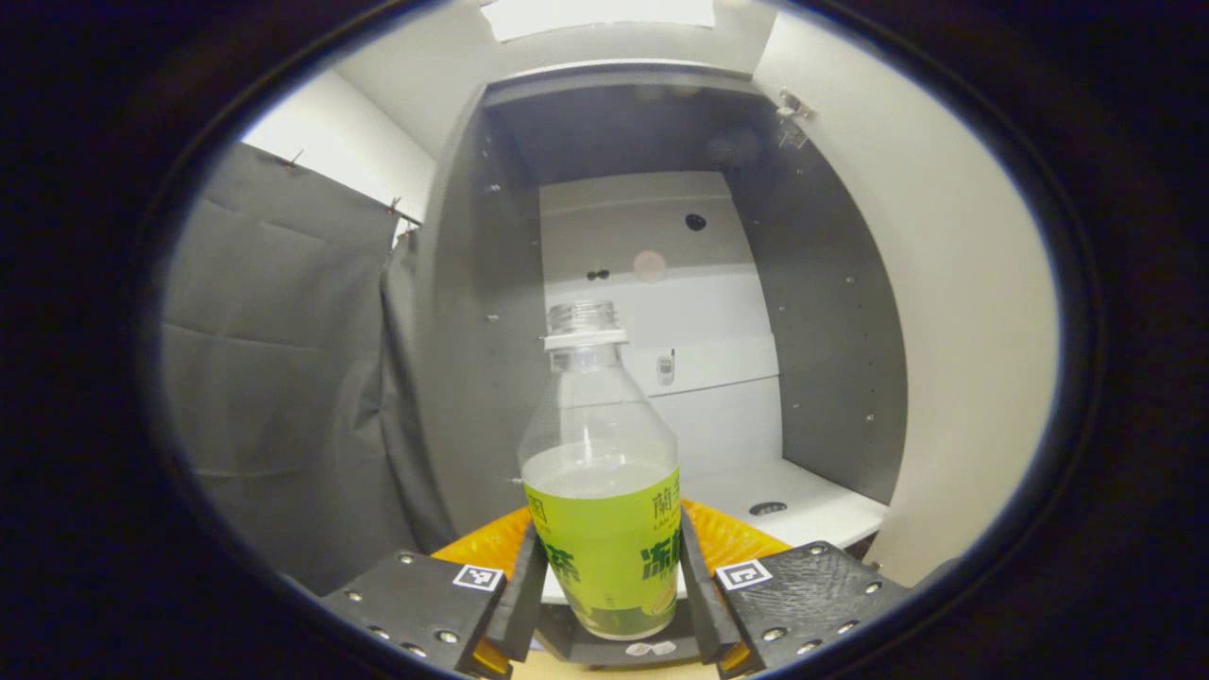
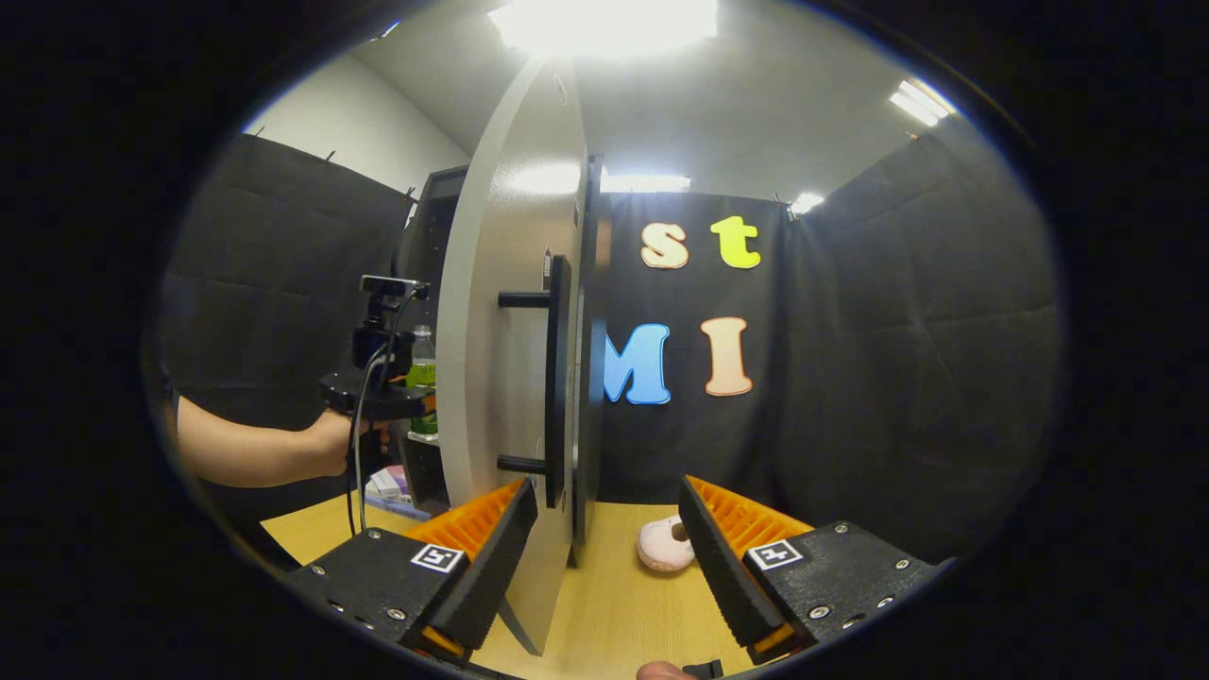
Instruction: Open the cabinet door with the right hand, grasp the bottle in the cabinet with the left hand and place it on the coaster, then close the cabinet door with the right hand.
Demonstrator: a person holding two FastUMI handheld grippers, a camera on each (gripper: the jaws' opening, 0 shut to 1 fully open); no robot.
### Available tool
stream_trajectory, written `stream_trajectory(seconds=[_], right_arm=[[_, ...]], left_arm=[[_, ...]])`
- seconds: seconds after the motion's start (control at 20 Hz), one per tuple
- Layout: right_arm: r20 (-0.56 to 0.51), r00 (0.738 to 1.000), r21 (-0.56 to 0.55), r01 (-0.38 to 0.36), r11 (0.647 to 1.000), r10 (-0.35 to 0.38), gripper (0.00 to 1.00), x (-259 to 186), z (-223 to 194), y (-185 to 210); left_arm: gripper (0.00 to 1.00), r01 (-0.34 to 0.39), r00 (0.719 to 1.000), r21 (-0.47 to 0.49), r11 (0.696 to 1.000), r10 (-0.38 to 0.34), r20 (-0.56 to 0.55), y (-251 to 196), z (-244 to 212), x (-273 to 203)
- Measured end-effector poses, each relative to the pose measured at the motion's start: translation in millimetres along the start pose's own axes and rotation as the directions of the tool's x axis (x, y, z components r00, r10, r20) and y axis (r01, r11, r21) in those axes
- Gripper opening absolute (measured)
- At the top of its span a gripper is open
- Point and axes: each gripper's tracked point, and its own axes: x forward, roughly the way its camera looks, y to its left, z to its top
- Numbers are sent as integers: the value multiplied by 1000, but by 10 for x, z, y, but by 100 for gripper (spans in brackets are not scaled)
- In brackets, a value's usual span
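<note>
A: How do the jaws of the left gripper [image 1: 604,576] stand?

B: In the left gripper view they are closed in on the bottle [image 1: 602,491], one finger pressing each side of its lower, labelled part. The bottle stands upright between them, at the near front of the open cabinet [image 1: 822,378].

A: What is the bottle like?

B: Clear plastic, round, with sloping shoulders and a threaded neck with a white ring. It has a green label, and pale liquid reaches about to the label's top. Ridged pads [image 1: 727,538] show behind it on both sides.

A: And the cabinet?

B: Dark grey side walls dotted with small holes, a pale back panel, and a white shelf [image 1: 812,501] to the right, farther in.

A: The right gripper [image 2: 604,557]?

B: In the right gripper view its jaws are wide apart and grip nothing. The edge of the open cabinet door [image 2: 501,378] stands between them, closer to the left finger; I cannot tell whether it touches. The door is a smooth pale panel with a straight black bar handle [image 2: 557,378].

A: Anything beyond it?

B: A pale round coaster [image 2: 666,546] lies on the wooden tabletop [image 2: 614,604], between the fingers and farther off. At far left a hand [image 2: 335,444] holds the other gripper against the bottle.
</note>
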Motion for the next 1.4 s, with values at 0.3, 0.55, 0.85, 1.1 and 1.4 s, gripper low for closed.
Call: stream_trajectory(seconds=[0.3,0.55,0.85,1.1,1.4], right_arm=[[8,999,-4,32,999,-32,94,-54,-190,-148],[-84,994,30,70,997,-67,94,62,-558,-259],[-321,943,-11,91,996,-90,94,67,-1357,-341],[-441,895,-60,54,997,-75,94,-73,-1799,-195],[-487,873,-98,-27,995,-25,95,-6,-2040,57]], left_arm=[[63,-95,993,58,994,91,73,1,-12,11],[66,-129,988,67,989,122,89,0,-68,33],[70,-141,990,98,985,138,36,74,-15,56],[67,-177,982,55,983,180,-55,82,-94,163],[67,-134,985,33,990,137,-107,129,-245,312]])
